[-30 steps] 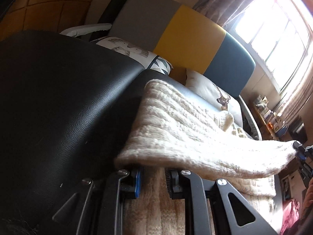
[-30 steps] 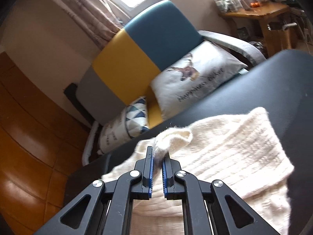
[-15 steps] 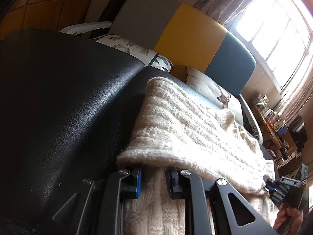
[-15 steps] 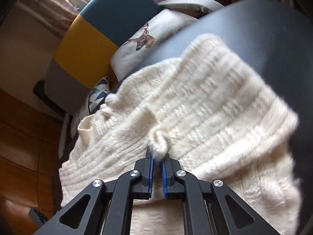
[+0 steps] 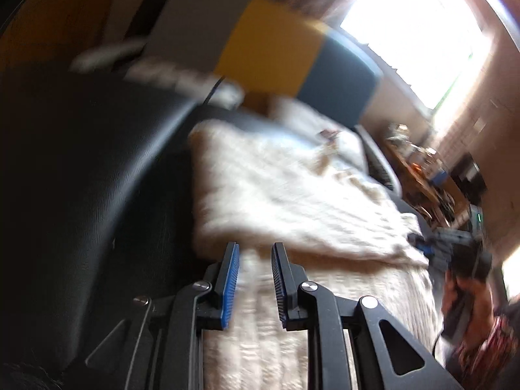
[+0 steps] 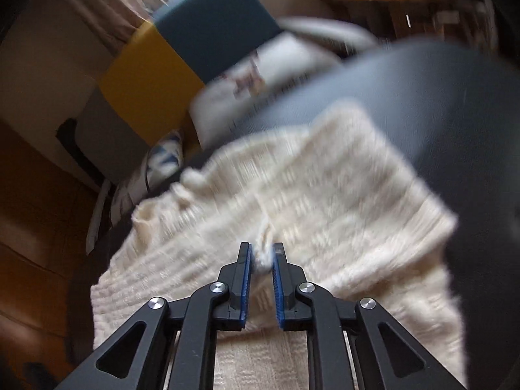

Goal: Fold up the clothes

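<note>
The cream knitted sweater (image 6: 292, 214) lies on the black leather surface (image 5: 81, 169), its upper layer doubled over the part nearest the cameras, so one fold already lies in place. The left gripper (image 5: 255, 253) sits at the near left corner of that folded layer with its jaws spread and only knit showing in the gap; it does not look to be gripping. The right gripper (image 6: 261, 253) has its jaws a little apart with a tuft of knit between them; both views are blurred, so whether the pads still pinch that tuft I cannot tell. The risk, as I judge it, is snagging: loose bulky knit can catch on the ridged blue pads, and a withdrawing gripper would then drag the top layer and skew the fold. The thick layer could also spring open or slide on the smooth leather. To the left the leather is bare and gives ample room; to the right the sweater's edge runs near where the surface curves away. At the far side a colour-block chair (image 6: 169, 65) with printed cushions (image 6: 260, 84) closes things off, so the freest way out is toward the near side
</note>
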A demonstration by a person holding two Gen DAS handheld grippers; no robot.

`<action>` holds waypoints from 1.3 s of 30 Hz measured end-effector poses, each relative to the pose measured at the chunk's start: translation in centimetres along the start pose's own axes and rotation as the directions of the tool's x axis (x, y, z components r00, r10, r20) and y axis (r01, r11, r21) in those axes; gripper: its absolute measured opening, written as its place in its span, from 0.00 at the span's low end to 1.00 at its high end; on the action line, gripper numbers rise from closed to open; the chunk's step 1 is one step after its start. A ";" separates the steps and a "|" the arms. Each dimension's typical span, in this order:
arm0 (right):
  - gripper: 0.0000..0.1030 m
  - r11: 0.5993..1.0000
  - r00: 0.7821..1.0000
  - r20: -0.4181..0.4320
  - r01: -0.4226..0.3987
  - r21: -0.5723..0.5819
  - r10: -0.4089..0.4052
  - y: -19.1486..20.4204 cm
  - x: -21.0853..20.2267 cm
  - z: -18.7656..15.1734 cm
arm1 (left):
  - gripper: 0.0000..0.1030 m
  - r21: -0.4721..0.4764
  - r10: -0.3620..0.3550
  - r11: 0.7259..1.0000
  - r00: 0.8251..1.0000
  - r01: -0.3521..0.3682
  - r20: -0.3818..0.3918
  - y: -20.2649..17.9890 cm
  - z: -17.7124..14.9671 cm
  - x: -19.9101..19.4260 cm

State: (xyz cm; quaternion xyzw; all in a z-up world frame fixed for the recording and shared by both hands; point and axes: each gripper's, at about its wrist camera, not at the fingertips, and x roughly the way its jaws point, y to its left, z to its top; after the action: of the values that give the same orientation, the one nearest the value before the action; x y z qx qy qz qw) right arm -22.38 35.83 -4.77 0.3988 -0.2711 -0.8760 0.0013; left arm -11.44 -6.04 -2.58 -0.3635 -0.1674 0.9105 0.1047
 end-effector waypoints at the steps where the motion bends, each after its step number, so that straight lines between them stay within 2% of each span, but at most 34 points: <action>1: 0.13 0.999 1.000 0.019 -0.001 -0.042 0.002 0.8 -0.3 0.0 | 0.19 0.054 0.005 0.999 0.999 -0.007 0.045 -1.1 0.5 -0.6; 3: 0.13 0.992 0.999 0.049 -0.002 -0.126 0.008 2.6 -0.8 0.0 | 0.21 0.126 0.021 0.991 0.995 -0.033 0.099 -3.0 1.7 -0.7; 5: 0.13 0.974 1.000 0.010 -0.001 -0.228 0.004 4.6 0.2 -0.7 | 0.21 0.195 0.067 0.977 0.992 -0.088 0.109 -4.9 3.1 1.2; 7: 0.13 0.951 0.999 -0.023 0.015 -0.309 -0.023 5.7 1.2 -1.3 | 0.21 0.252 0.178 0.949 0.982 -0.188 0.064 -5.5 3.7 4.6; 9: 0.13 0.926 0.997 -0.050 0.041 -0.376 -0.065 6.2 2.3 -2.1 | 0.21 0.306 0.312 0.905 0.950 -0.296 -0.002 -5.5 4.0 8.4; 11: 0.13 0.897 0.992 -0.073 0.065 -0.437 -0.107 6.5 3.3 -2.7 | 0.20 0.301 0.392 0.884 0.918 -0.358 -0.056 -4.3 3.7 10.3; 13: 0.13 0.892 0.988 -0.075 0.087 -0.443 -0.133 5.6 4.0 -2.7 | 0.22 0.258 0.368 0.903 0.928 -0.344 -0.050 -3.3 3.2 10.0; 14: 0.13 0.893 0.987 -0.077 0.094 -0.441 -0.142 5.1 4.3 -2.6 | 0.22 0.259 0.366 0.903 0.929 -0.342 -0.050 -3.1 3.1 10.0; 16: 0.13 0.919 0.989 -0.086 0.076 -0.388 -0.118 4.0 4.6 -2.2 | 0.22 0.263 0.365 0.903 0.930 -0.340 -0.051 -2.9 2.9 10.0; 17: 0.13 0.927 0.989 -0.094 0.070 -0.368 -0.112 3.7 4.9 -2.2 | 0.22 0.278 0.384 0.891 0.922 -0.359 -0.042 -3.1 2.8 10.3; 19: 0.12 0.914 0.989 -0.071 0.095 -0.394 -0.133 4.1 5.4 -2.8 | 0.23 0.309 0.423 0.865 0.906 -0.395 -0.024 -3.5 2.4 10.8; 22: 0.12 0.890 0.987 -0.035 0.128 -0.438 -0.159 4.7 5.3 -3.6 | 0.23 0.388 0.483 0.805 0.875 -0.449 0.009 -4.2 2.0 11.7; 23: 0.13 0.883 0.986 -0.026 0.135 -0.449 -0.163 4.9 5.1 -3.9 | 0.23 0.408 0.483 0.797 0.876 -0.445 0.011 -4.1 2.3 12.0; 26: 0.16 0.904 0.991 -0.045 0.093 -0.418 -0.123 4.5 2.0 -4.7 | 0.23 0.461 0.457 0.790 0.889 -0.405 -0.003 -4.0 3.7 12.7; 27: 0.25 0.910 0.993 -0.052 0.079 -0.407 -0.109 4.4 0.9 -4.9 | 0.23 0.467 0.443 0.795 0.896 -0.387 -0.011 -3.9 4.0 12.4; 28: 0.34 0.916 0.994 -0.058 0.065 -0.396 -0.095 4.3 -0.1 -5.2 | 0.22 0.465 0.426 0.806 0.904 -0.365 -0.028 -3.9 4.0 11.7; 30: 0.39 0.925 0.995 -0.070 0.037 -0.379 -0.069 4.0 -2.1 -5.8 | 0.22 0.428 0.404 0.835 0.913 -0.344 -0.055 -4.2 3.8 10.1; 32: 0.39 0.913 0.994 -0.091 0.014 -0.408 -0.056 3.5 -3.7 -7.3 | 0.22 0.369 0.313 0.891 0.947 -0.266 -0.072 -5.1 2.5 7.2; 33: 0.39 0.909 0.994 -0.099 0.007 -0.418 -0.054 3.2 -4.4 -8.2 | 0.22 0.366 0.287 0.898 0.956 -0.245 -0.064 -5.7 1.6 6.2; 36: 0.39 0.901 0.989 -0.140 -0.010 -0.433 -0.056 3.0 -5.2 -10.7 | 0.22 0.387 0.261 0.896 0.963 -0.218 -0.062 -7.7 -1.9 3.8; 39: 0.38 0.891 0.987 -0.153 -0.021 -0.453 -0.054 3.5 -5.3 -13.1 | 0.22 0.452 0.258 0.870 0.963 -0.196 -0.080 -9.2 -5.4 3.5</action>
State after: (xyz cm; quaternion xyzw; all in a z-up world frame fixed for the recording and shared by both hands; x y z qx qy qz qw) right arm -10.34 27.76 -6.43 0.4594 -0.0549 -0.8798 0.1088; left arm -9.47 4.79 -4.93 -0.4095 0.0943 0.9032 0.0877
